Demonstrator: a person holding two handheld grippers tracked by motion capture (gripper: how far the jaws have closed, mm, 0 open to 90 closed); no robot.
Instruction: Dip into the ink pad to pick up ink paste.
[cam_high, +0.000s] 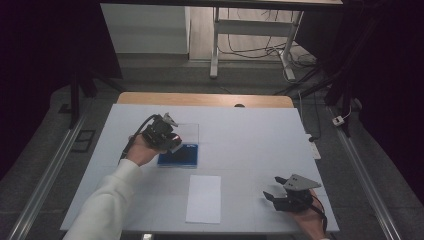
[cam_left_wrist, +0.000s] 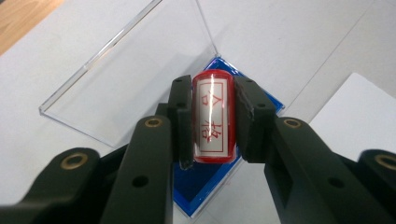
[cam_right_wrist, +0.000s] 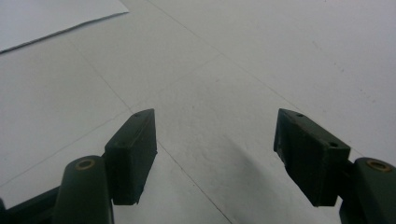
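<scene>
The left claw (cam_left_wrist: 212, 121) is clenched on a red stamp (cam_left_wrist: 213, 122), held just above the blue ink pad (cam_left_wrist: 205, 186) whose clear lid (cam_left_wrist: 126, 74) lies open beyond it. The right claw (cam_right_wrist: 215, 154) rests released, well apart. The smooth, round stamp could twist or slip, likely smearing the paper sheet (cam_high: 204, 198).

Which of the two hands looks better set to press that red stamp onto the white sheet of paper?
The left. Its tongs already grip the red stamp above the blue ink pad, beside the paper. The right tongs are open and hold nothing, low over the table.
</scene>
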